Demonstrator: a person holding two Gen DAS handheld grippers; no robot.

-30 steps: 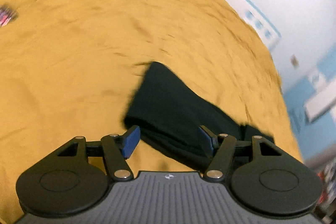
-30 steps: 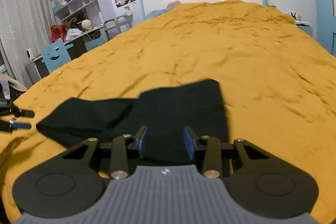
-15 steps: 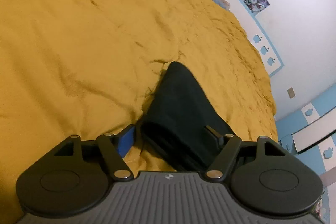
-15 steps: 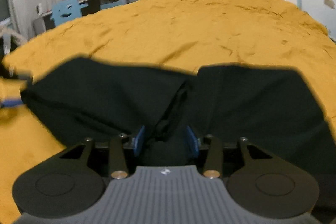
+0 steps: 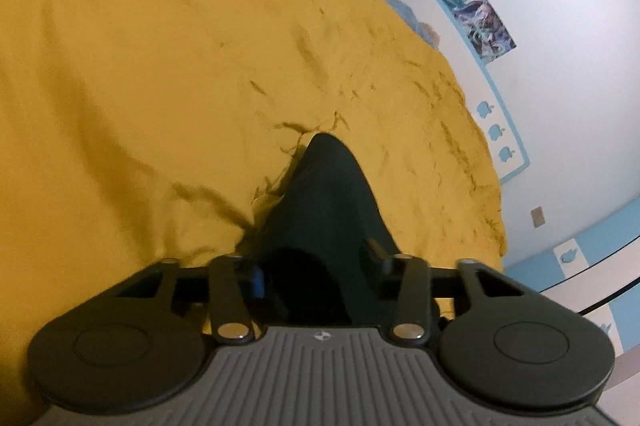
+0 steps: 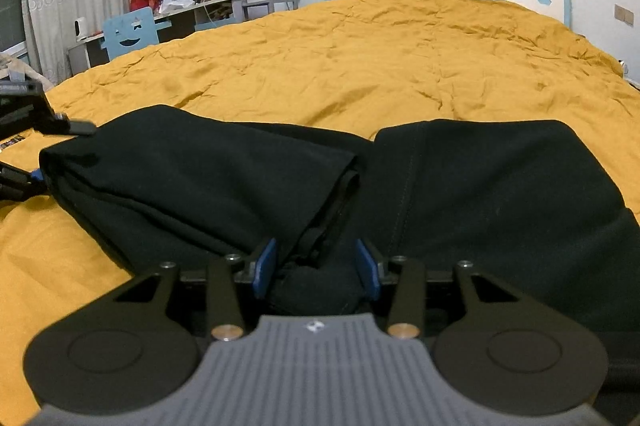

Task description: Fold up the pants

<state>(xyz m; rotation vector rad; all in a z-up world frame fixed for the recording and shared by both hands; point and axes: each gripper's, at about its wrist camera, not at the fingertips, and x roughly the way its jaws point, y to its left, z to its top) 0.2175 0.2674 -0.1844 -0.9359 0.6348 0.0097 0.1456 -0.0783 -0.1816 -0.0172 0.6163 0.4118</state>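
Both grippers take hold of black pants (image 6: 224, 178) on a yellow bed (image 6: 400, 66).
The left gripper (image 5: 316, 266) has just closed onto the folded near-left end; the right gripper (image 6: 316, 262) pinches the bunched middle. The soft, limp cloth would likely sag, so gathered layers suit best.

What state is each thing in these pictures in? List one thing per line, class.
Pants: black, partly folded, lying on the bed.
Left gripper: jaws just closed in, gripping one end of the pants.
Right gripper: jaws around bunched cloth at the pants' near edge.
Bedspread: yellow, wrinkled, spread over the bed.
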